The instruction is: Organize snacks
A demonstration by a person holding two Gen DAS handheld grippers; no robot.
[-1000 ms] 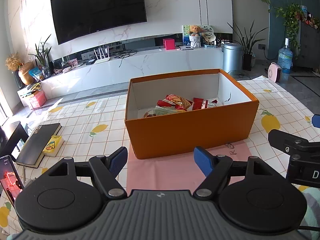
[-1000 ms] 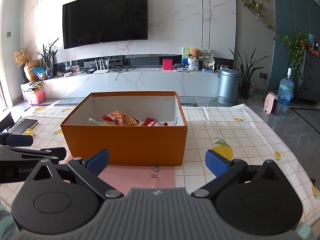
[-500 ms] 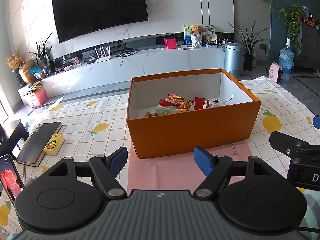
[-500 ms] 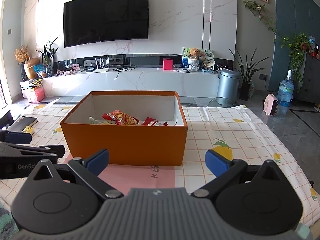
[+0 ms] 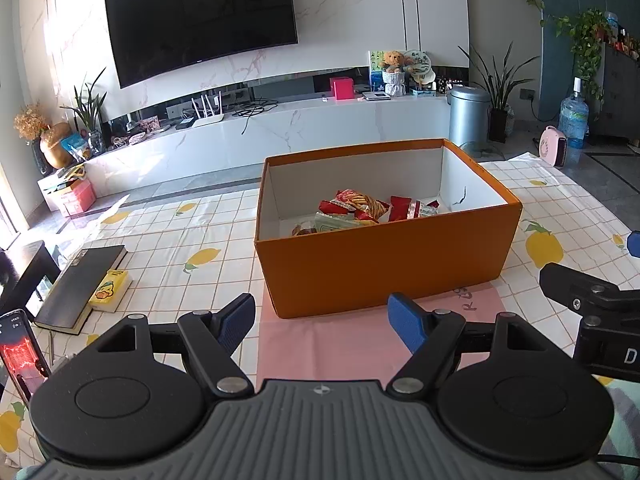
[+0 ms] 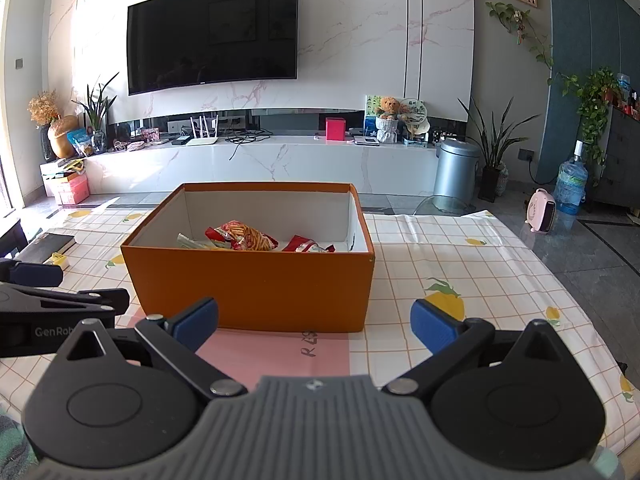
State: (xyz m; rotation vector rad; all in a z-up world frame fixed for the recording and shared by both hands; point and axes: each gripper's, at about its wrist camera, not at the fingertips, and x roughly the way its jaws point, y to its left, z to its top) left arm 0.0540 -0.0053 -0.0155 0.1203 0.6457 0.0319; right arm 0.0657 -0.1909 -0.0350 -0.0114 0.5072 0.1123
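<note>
An orange box (image 5: 384,268) (image 6: 248,288) with a white inside stands on a pink sheet (image 5: 344,344) on the table. Several snack packets (image 5: 356,208) (image 6: 244,238) lie on its floor, red and striped ones showing. My left gripper (image 5: 322,320) hovers in front of the box's near wall, open, blue pads apart with nothing between them. My right gripper (image 6: 314,320) is also short of the box, open and empty. Each gripper shows at the edge of the other's view.
The table wears a checked cloth with lemon prints (image 5: 200,258). At the left lie a black book (image 5: 76,284), a small yellow box (image 5: 110,290) and a phone (image 5: 18,350) with a lit screen. Beyond the table are a TV wall and plants.
</note>
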